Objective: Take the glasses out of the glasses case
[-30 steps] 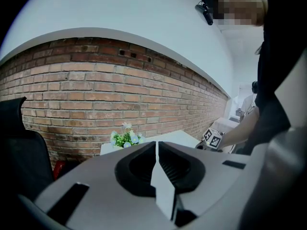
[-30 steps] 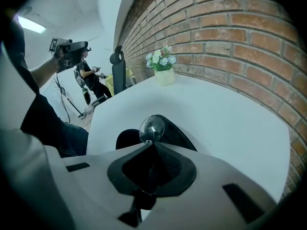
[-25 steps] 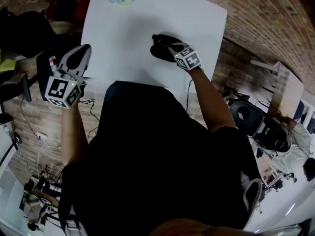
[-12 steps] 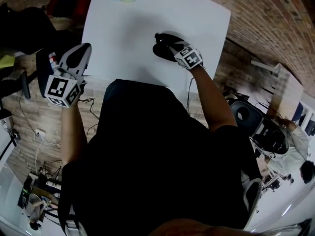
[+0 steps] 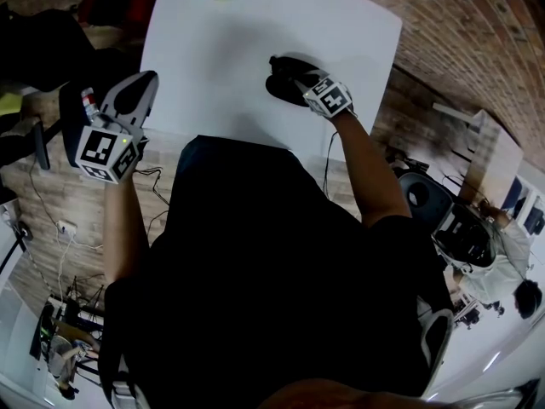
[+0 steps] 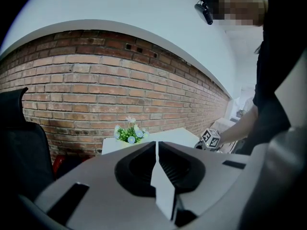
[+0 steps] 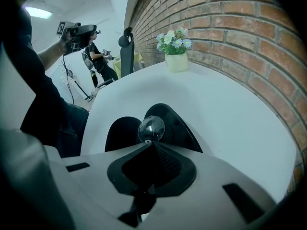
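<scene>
While the right tongs (image 7: 151,143) are pinching the glasses (image 7: 151,128), the open case (image 7: 169,120) is lying on the bench (image 7: 225,109) beneath.
Glasses are showing at twelve o'clock off those tips; left tongs (image 6: 157,150), pressed together, empty, are hovering at eight o'clock.

Open black glasses case (image 7: 176,124), clear-lensed glasses (image 7: 151,128)

A white table (image 5: 213,49) stands close beside a red brick wall (image 6: 96,80). A small pot of white and blue flowers (image 7: 175,47) sits at the table's far edge. A dark chair (image 6: 21,147) stands off to one side, and cables (image 5: 68,254) trail across the wooden floor (image 5: 60,186)
</scene>
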The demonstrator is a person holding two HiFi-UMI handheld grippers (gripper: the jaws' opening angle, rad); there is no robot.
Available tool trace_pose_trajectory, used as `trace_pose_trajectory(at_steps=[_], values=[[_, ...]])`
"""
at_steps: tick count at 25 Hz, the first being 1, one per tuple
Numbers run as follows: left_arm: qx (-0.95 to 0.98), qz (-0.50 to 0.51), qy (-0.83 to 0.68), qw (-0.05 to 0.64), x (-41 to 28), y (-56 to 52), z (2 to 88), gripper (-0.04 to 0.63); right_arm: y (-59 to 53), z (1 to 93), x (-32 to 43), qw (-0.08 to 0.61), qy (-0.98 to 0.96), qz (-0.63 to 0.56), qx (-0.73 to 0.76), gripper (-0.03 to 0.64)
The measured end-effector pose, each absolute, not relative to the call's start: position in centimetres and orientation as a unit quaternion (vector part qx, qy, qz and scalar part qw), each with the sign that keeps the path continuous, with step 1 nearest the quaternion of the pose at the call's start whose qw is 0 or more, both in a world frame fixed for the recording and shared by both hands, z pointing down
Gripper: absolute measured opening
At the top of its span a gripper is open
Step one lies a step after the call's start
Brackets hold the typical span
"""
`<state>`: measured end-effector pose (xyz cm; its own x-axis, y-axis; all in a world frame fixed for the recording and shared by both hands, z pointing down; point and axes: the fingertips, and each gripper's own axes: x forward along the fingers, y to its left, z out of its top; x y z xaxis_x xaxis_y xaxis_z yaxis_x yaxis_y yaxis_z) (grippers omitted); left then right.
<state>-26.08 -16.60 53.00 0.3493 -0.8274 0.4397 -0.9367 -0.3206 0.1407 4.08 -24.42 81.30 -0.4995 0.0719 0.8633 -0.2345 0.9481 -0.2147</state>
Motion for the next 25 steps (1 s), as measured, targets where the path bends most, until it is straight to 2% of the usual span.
trace_pose_trajectory(at_steps=[25], values=[[0.804,0.146,-0.542,0.197,-25.82,-17.42,53.54,0.025,-25.25,81.41,4.02,0.500,-0.851,0.147,0.066,0.037]])
